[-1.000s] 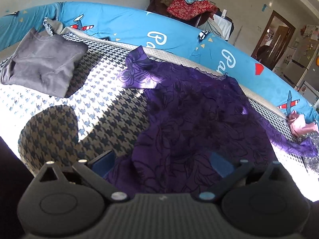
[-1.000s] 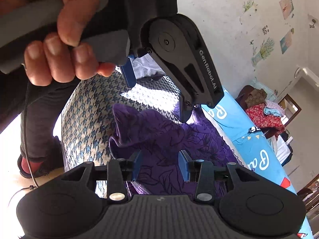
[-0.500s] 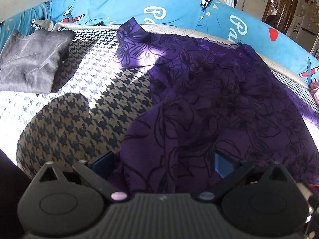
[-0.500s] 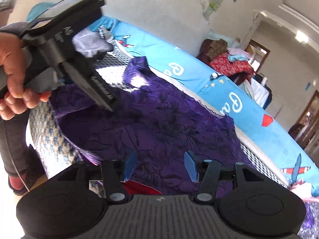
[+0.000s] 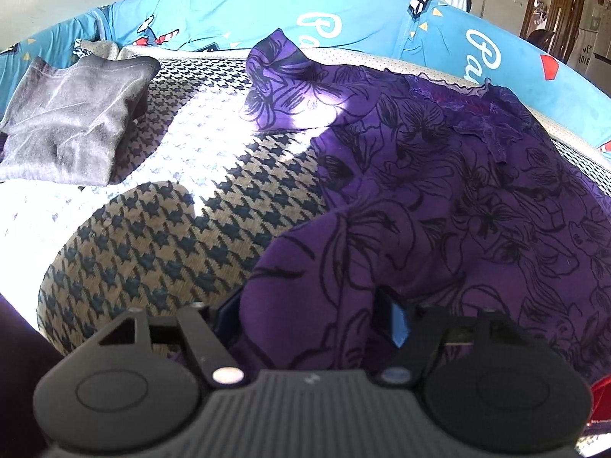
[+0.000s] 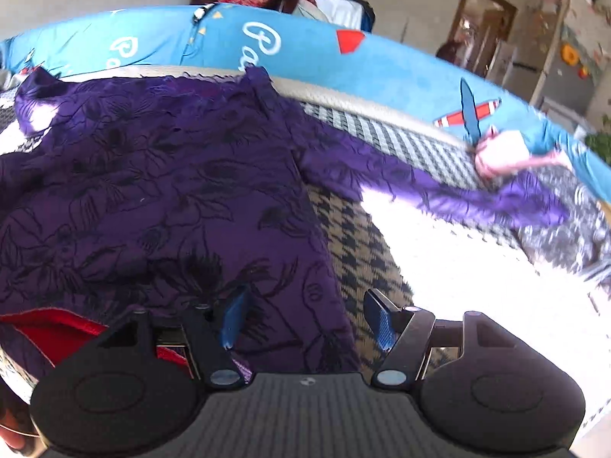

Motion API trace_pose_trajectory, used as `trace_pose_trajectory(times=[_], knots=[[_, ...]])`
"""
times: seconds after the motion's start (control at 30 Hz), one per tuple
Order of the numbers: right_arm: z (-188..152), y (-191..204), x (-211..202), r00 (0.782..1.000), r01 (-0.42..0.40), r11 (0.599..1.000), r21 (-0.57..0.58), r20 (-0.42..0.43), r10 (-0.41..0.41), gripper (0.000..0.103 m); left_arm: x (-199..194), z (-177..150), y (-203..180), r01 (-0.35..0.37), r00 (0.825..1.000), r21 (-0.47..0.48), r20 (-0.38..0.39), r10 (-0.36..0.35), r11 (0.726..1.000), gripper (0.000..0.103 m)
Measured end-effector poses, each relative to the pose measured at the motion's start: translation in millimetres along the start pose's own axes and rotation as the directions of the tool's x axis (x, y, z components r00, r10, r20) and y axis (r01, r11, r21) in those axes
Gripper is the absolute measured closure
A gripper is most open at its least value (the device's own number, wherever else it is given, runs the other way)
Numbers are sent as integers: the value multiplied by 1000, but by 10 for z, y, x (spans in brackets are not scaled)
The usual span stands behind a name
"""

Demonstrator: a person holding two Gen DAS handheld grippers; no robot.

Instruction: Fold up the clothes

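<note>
From the left wrist camera, my left claw (image 5: 311,315) sits low at the near edge of the purple garment (image 5: 439,191), which lies spread on the bed (image 5: 183,236). The claw is closing, and a raised fold of the purple cloth already stands between its two blue pads; I judge the pads are about to bite but I cannot see them pressing yet. The garment runs away from this claw up and to the right, its one sleeve tip (image 5: 275,61) lifted toward the blue bolster (image 5: 343,15). The cloth is thin, soft and drapey, printed with black line-drawn flowers. The bed cover is a coarse knitted houndstooth. A grey garment (image 5: 72,122), already folded, lies well apart at the far left.

From the right wrist camera, blurred with motion, my right claw (image 6: 307,316) hovers over the garment's other near corner, jaws opening and about half wide. The purple hem passes under the left pad; the right pad stands over bare houndstooth, so the side edge runs between them and nothing is gripped. The garment's long axis here runs left to right, with the long sleeve (image 6: 439,187) trailing off toward a pink bundle (image 6: 508,152). The next fold, I judge, turns on both claws holding this near hem.
</note>
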State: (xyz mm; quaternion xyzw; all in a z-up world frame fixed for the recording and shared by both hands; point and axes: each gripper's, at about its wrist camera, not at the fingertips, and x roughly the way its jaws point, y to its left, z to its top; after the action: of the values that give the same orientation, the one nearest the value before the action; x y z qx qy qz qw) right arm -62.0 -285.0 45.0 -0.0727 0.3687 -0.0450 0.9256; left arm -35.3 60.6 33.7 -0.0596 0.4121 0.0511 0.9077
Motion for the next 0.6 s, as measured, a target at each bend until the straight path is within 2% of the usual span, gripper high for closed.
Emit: trace_pose_trajectory(times=[0.13,0.2,0.27,0.37,0.5,0.6], knots=[[-17,-84,43,998,-58,994,92,-32,61,41,16,8,49,-79,997,2,27,79,997,34],[-16,-85,37,997,-76,992,98,-22,78,50,22,21,89,-101,994,-5,35,101,995,34],[-9,-72,14,996,-86,992,97,1,86,71,31,44,123,-128,990,-4,52,128,992,34],[19,-25,-26,997,-72,994,79,46,69,85,53,92,174,-173,981,3,85,172,985,34],[56,-34,-99,995,-41,996,83,99,33,85,110,137,279,-206,974,-25,89,207,978,31],[60,-74,-165,992,-20,995,100,128,7,80,137,150,309,-231,967,-26,99,233,972,28]])
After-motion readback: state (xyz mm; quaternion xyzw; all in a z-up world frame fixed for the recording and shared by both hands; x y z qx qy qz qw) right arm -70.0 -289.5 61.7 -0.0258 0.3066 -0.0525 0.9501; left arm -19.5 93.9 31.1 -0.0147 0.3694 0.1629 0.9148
